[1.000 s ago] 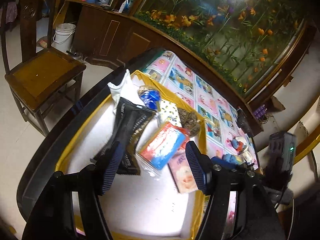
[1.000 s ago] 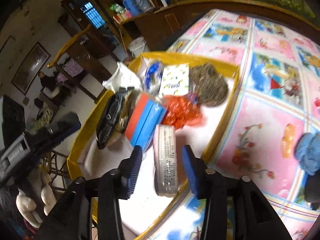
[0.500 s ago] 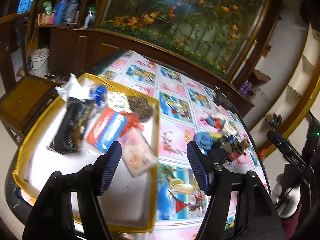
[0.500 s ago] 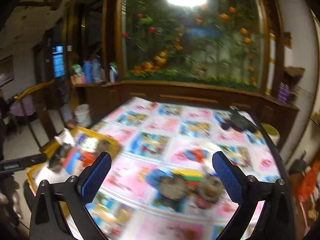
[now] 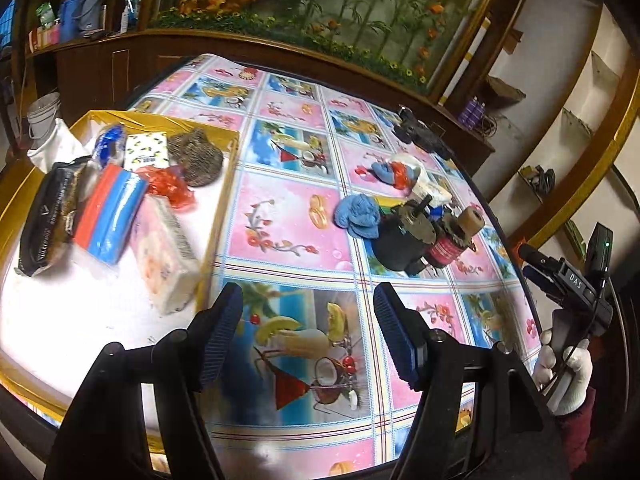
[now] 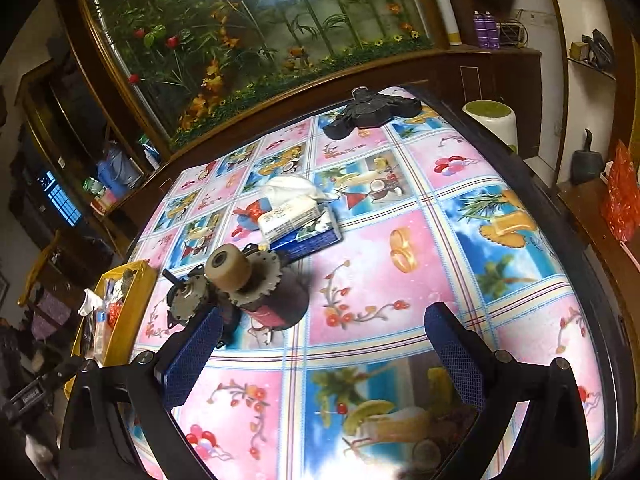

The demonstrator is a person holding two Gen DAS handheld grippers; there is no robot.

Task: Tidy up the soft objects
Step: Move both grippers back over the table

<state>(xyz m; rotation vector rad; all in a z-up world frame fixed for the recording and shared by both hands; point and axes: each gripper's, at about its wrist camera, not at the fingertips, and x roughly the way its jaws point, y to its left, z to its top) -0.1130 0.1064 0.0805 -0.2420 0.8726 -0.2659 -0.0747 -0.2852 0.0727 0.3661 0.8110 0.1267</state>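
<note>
A yellow-rimmed tray (image 5: 228, 184) at the table's left holds soft packs: a pink tissue pack (image 5: 166, 252), a red-blue pack (image 5: 110, 212), a black pouch (image 5: 44, 216), a red bag (image 5: 170, 186) and a brown scrubber (image 5: 196, 156). On the cloth lie a blue cloth (image 5: 358, 216) and a tissue pack (image 6: 290, 216) on a blue pack (image 6: 308, 238). My left gripper (image 5: 308, 332) is open and empty over the cloth, right of the tray. My right gripper (image 6: 320, 356) is open and empty near the table's front; its handle shows in the left wrist view (image 5: 568, 284).
Metal motor parts (image 6: 248, 284) with a tan roller (image 5: 470, 222) stand mid-table beside the soft things. A black object (image 6: 372, 112) lies at the far edge. A white stool (image 6: 490, 118) stands beyond the table. A wooden cabinet with a plant display runs along the back.
Both grippers have pulled back from the tray and swung right over the tablecloth. The right gripper let go of the pink tissue pack, which now lies in the tray, and opened wide.
</note>
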